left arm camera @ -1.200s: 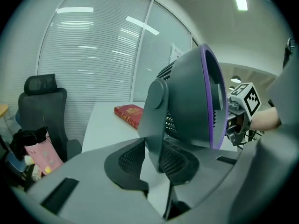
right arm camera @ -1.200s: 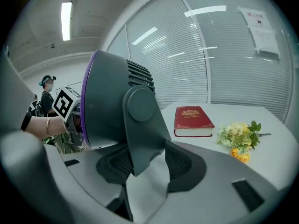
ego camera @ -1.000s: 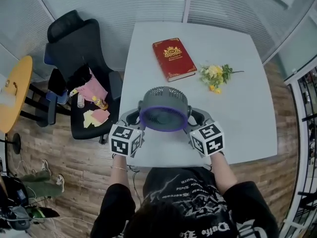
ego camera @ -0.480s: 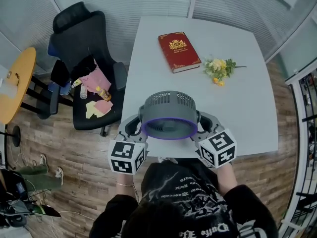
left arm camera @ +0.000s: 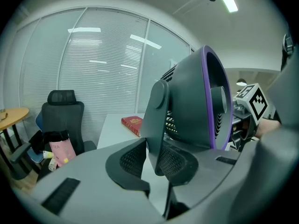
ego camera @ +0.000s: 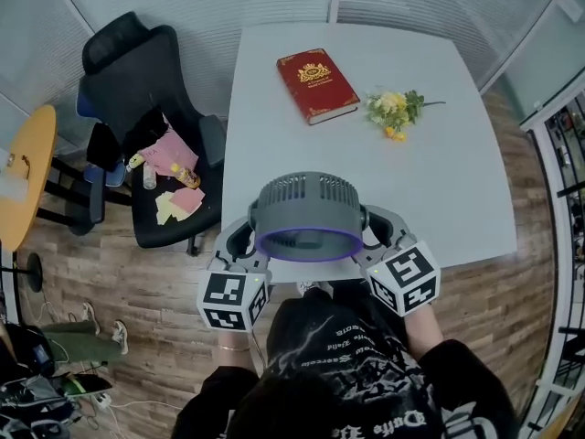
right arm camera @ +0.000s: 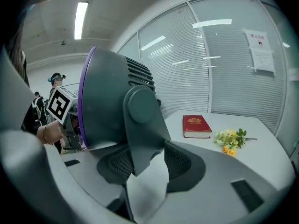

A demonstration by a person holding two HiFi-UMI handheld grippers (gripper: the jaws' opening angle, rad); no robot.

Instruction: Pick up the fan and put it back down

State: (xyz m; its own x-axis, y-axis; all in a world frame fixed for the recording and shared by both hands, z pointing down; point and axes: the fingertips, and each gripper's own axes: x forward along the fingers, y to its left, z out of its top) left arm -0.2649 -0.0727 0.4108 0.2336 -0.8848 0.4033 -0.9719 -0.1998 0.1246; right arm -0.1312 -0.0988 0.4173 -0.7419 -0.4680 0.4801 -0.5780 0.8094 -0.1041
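- Fan [ego camera: 306, 210]: dark grey body, purple front ring. It is held up off the white table [ego camera: 448, 199], over its near edge and close to the person's chest. The ring faces the person, the vented back faces the table.
- Left gripper [left arm camera: 152, 158]: jaws almost together, clamped on the thin lower leg of the fan's left side arm. Both mesh pads [left arm camera: 131, 158] touch that leg.
- Right gripper [right arm camera: 145, 164]: jaws about half apart, clamped on the broader part of the right side arm. That arm is wedged between the pads, with its round pivot cap just above them.
- Both grippers sit level with each other on opposite sides of the fan, marker cubes toward the person.
- Red book [ego camera: 317, 85]: flat on the table's far half, well apart from the fan.
- Yellow flowers [ego camera: 395, 114]: lying just right of the book.
- Black office chair [ego camera: 137, 80]: left of the table, with pink and yellow clutter on the seat.
- Yellow round table [ego camera: 23, 181]: at the left edge.
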